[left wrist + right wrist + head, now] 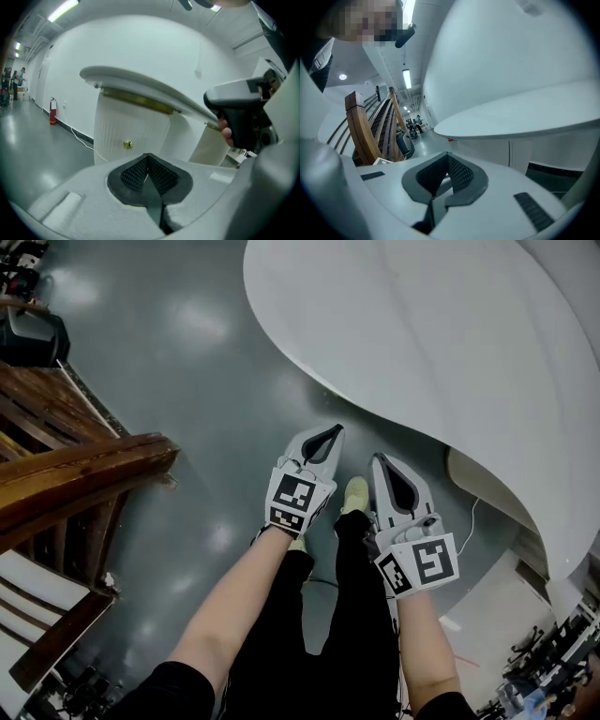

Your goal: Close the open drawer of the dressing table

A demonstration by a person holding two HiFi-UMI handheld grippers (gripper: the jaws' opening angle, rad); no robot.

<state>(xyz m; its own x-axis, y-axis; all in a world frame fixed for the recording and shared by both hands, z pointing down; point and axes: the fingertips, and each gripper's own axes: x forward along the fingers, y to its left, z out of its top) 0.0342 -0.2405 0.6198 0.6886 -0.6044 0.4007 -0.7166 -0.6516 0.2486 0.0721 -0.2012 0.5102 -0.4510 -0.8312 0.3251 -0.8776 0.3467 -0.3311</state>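
The white dressing table (450, 343) with its curved oval top fills the upper right of the head view. Both grippers hang in the air in front of its edge, over the grey floor. The left gripper (333, 432) is shut with nothing between its pads (148, 157). In the left gripper view a ribbed white front panel (122, 126) with a small brass knob (127, 144) sits under the tabletop (136, 86). The right gripper (380, 460) is shut and empty too (447, 157). Under the tabletop (525, 117) the right gripper view shows a dark opening (553, 176).
A wooden stair rail (75, 474) and a black bin (33, 334) stand at the left. A white cable (469, 521) runs along the floor by the table base. A red fire extinguisher (53, 111) stands at the far wall. My legs and a shoe (356, 493) are below the grippers.
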